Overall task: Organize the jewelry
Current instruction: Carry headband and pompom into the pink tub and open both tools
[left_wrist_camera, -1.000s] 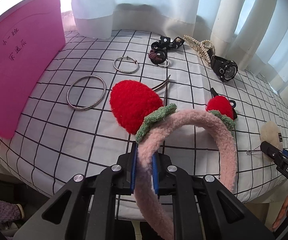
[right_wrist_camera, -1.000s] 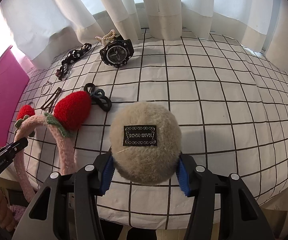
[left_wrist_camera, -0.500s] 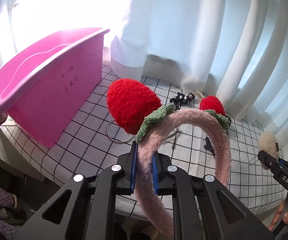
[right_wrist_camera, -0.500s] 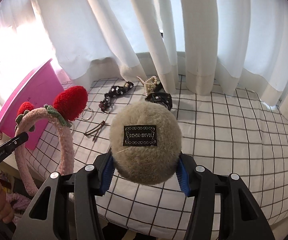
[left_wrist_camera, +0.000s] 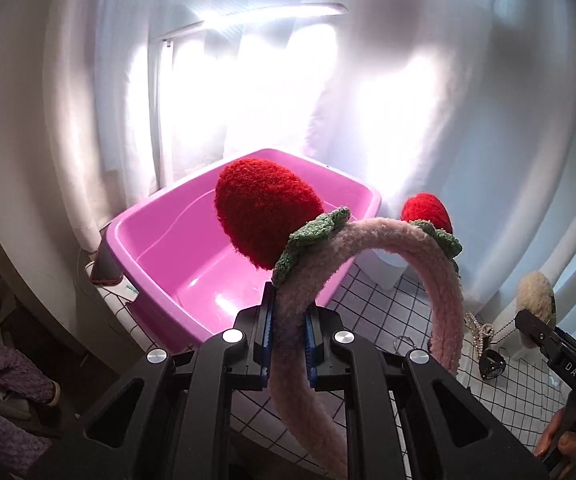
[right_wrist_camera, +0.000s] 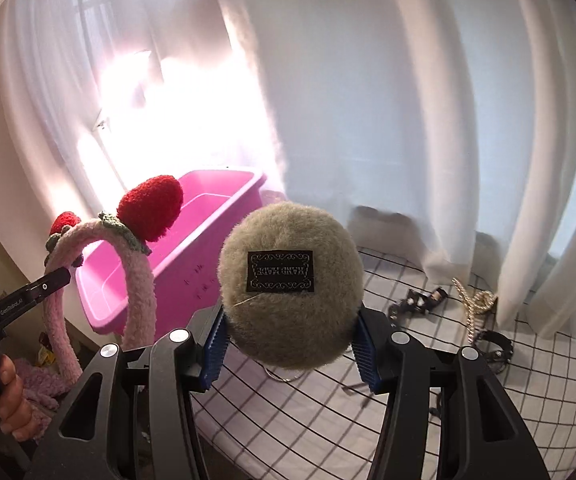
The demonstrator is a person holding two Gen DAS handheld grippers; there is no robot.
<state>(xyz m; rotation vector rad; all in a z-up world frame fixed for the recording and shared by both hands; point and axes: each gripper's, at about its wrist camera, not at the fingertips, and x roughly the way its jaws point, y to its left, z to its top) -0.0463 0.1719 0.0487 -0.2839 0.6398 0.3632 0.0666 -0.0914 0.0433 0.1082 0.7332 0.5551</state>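
The left gripper (left_wrist_camera: 287, 346) is clamped on one leg of a fuzzy pink headband with two red knitted strawberries and green leaves (left_wrist_camera: 372, 236), its blue pads pressing the band from either side just below the nearer strawberry. The band arches up and to the right from the jaws, so its long curve runs across the view, with the free leg hanging down at the right. Directly ahead of and below this gripper sits the open pink plastic bin (left_wrist_camera: 160, 248); the nearer strawberry overlaps the bin's cavity in the left wrist view, which suggests the headband is at or near the bin's front rim, though depth cannot be confirmed. The right gripper (right_wrist_camera: 290, 344) is closed around a round beige fluffy pom-pom bearing a black "HAND MADE" label (right_wrist_camera: 292, 288), held clear of the surface. From the right wrist view the bin lies ahead and to the left, beyond the headband, so the left gripper is judged the nearer of the two to the bin and the likelier to deposit first. On the white black-grid tablecloth (right_wrist_camera: 536, 392) to the right remain a gold pearl hair claw (right_wrist_camera: 474, 306), a black wristwatch (right_wrist_camera: 496, 350) and a black chain-link clip (right_wrist_camera: 420, 300), all well apart from the bin.
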